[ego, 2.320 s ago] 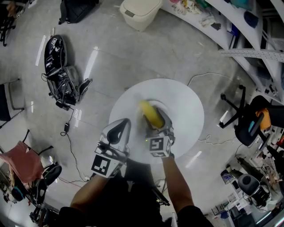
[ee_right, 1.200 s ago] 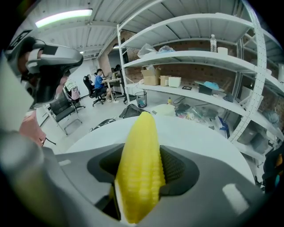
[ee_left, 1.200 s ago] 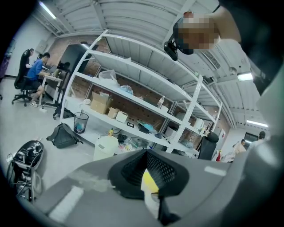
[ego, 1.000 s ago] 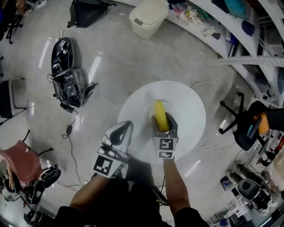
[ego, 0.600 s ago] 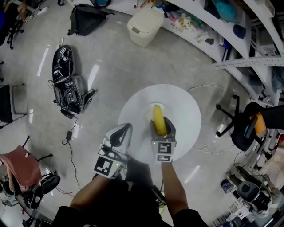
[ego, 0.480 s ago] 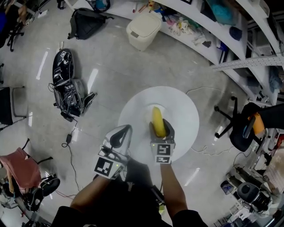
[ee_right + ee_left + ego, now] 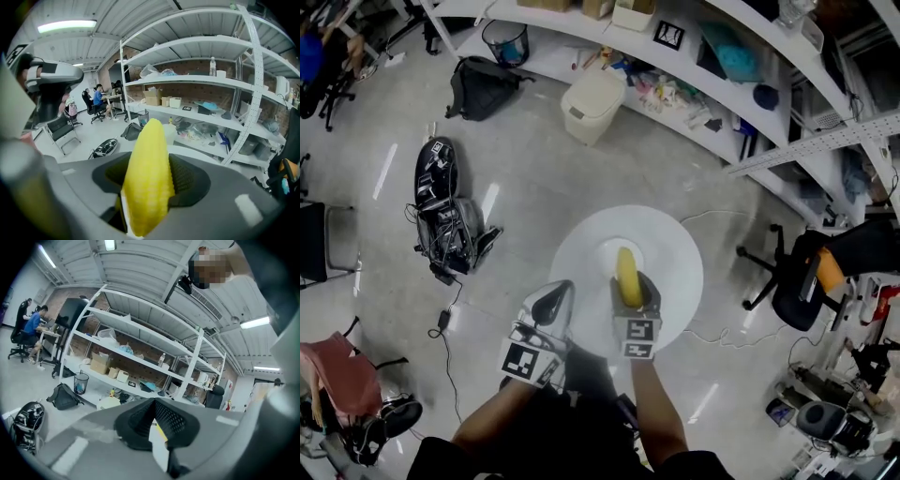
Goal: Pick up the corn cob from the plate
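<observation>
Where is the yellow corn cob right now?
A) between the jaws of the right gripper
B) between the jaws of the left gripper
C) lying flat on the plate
A: the right gripper view shows the corn cob clamped by the right gripper.

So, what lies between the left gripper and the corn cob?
Nothing; the head view shows only bare white table between left gripper and corn cob.

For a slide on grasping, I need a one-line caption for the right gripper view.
Right gripper shut on a yellow corn cob, with white storage shelves behind.
</observation>
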Action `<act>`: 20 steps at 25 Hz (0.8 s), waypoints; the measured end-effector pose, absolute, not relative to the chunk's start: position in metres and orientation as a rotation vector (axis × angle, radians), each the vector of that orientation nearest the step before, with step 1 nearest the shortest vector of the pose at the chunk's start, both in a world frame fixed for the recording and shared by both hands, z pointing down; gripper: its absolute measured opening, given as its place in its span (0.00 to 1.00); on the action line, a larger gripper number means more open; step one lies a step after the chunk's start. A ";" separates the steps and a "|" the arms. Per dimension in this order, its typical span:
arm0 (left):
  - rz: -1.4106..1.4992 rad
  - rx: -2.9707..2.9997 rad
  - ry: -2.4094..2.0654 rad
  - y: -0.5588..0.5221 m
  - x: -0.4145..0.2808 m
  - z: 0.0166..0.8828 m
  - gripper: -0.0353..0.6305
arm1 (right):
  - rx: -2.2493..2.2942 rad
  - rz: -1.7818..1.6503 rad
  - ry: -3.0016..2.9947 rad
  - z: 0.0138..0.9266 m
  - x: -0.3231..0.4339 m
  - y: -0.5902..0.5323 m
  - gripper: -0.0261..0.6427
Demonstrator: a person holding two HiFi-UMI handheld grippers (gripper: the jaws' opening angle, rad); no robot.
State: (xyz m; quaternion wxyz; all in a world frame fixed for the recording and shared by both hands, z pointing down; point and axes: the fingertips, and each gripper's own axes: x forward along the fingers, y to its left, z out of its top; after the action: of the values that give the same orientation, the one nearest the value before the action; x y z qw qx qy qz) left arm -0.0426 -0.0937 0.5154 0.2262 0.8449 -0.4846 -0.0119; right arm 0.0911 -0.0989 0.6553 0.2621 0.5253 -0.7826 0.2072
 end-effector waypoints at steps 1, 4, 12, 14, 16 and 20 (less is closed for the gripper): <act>-0.038 2.333 -1.339 -0.092 -0.044 0.512 0.06 | 1.430 0.556 -2.119 0.650 0.091 -0.099 0.42; -0.051 2.345 -1.348 -0.086 -0.047 0.500 0.06 | 1.457 0.544 -2.121 0.635 0.091 -0.095 0.42; -0.103 2.397 -1.339 -0.069 -0.047 0.467 0.06 | 1.555 0.557 -2.112 0.599 0.098 -0.077 0.42; -0.117 2.415 -1.333 -0.064 -0.047 0.458 0.06 | 1.575 0.554 -2.114 0.590 0.098 -0.071 0.42; -0.129 2.431 -1.326 -0.059 -0.047 0.450 0.06 | 1.590 0.549 -2.115 0.582 0.097 -0.066 0.42; -0.144 2.475 -1.306 -0.051 -0.047 0.435 0.06 | 1.625 0.542 -2.113 0.567 0.097 -0.057 0.42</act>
State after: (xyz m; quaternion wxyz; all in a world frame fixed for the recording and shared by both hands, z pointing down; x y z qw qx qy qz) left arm -0.0473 -0.0514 0.4352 0.1689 0.8705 -0.4595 -0.0508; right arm 0.0970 -0.0572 0.5671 0.2090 0.5842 -0.7596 0.1950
